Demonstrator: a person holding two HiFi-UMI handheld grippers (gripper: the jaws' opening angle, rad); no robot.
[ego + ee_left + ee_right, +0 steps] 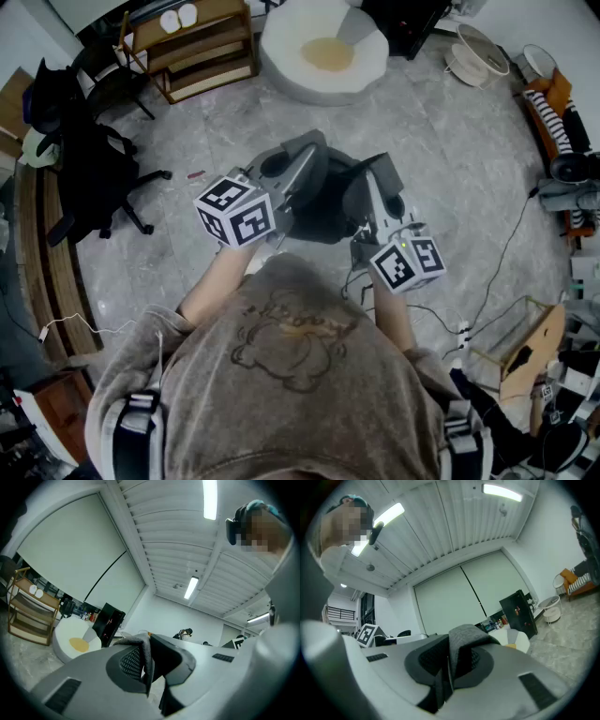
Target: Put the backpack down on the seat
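Backpack (328, 214) hangs between both grippers, well apart from the white round seat (281, 56). Left gripper (146, 667) and right gripper (449, 667) each clamp a grey strap (464, 641). Risk: thin fabric slips and the bag drops to the floor (450, 141).

- In my head view, the left gripper (298, 173) and the right gripper (380, 192) cover most of the dark grey fabric backpack (328, 206).
- In each gripper view I see only a grey strap fold (143, 656), probably the backpack's; the rest is out of sight.
- The top edge clips the round white cushioned seat (323, 52).
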